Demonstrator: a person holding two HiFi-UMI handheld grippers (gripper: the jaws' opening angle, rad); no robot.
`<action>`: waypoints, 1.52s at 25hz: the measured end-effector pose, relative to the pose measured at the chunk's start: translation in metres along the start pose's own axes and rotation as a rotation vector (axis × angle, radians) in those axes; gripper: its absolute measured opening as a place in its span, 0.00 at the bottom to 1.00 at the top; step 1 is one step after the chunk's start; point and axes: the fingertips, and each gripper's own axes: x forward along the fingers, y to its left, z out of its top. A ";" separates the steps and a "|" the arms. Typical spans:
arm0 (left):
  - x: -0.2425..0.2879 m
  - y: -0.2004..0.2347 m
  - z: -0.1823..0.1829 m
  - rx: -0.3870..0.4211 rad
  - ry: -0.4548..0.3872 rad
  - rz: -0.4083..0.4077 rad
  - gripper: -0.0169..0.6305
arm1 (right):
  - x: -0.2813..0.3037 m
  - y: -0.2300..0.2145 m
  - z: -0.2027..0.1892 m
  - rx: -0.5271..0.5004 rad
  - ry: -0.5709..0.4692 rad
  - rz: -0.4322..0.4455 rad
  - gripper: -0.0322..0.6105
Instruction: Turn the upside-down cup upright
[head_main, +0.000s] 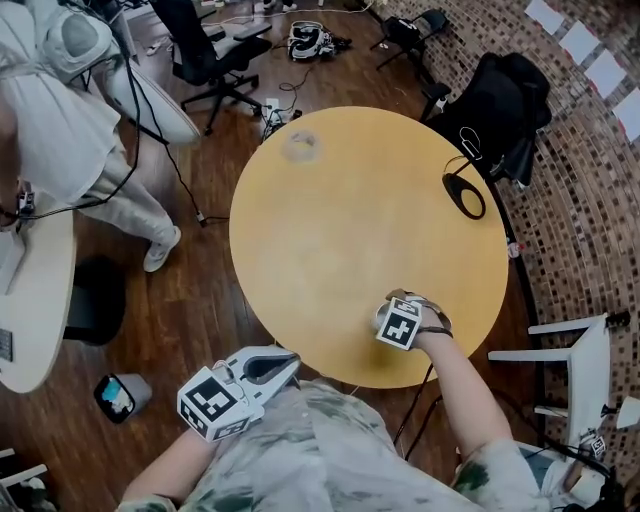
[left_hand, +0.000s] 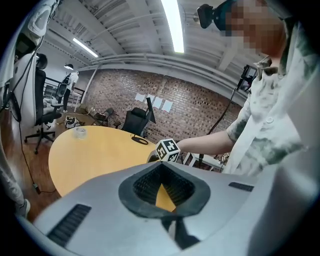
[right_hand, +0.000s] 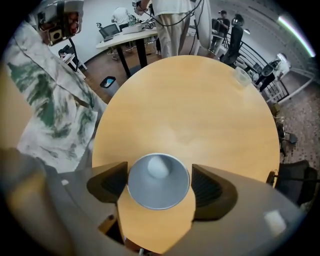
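Observation:
A grey cup (right_hand: 158, 181) stands on the round yellow table (right_hand: 190, 110) near its front edge, mouth facing up, so I look into it. My right gripper (right_hand: 159, 183) points straight down over it, one jaw on each side of the rim. The left pad sits right at the rim and a thin gap shows on the right. In the head view this gripper (head_main: 405, 318) covers most of the cup (head_main: 383, 317). My left gripper (head_main: 288, 364) hangs off the table's near left edge. Its jaws (left_hand: 161, 167) are shut on nothing.
A clear glass (head_main: 301, 146) stands at the table's far side. A black loop (head_main: 464, 195) lies near the right rim, with a black jacket on a chair (head_main: 505, 110) behind it. A person in white (head_main: 70, 120) stands at the left by a white table (head_main: 40, 300).

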 end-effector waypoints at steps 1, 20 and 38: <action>0.002 0.000 0.000 -0.001 0.003 -0.001 0.04 | 0.001 0.000 -0.001 -0.003 -0.002 -0.001 0.62; 0.030 -0.022 0.010 0.030 0.050 -0.020 0.04 | -0.019 -0.013 -0.023 0.331 -0.505 -0.149 0.61; 0.044 -0.044 0.000 0.038 0.093 -0.008 0.04 | 0.030 0.007 -0.079 0.254 -0.344 -0.141 0.62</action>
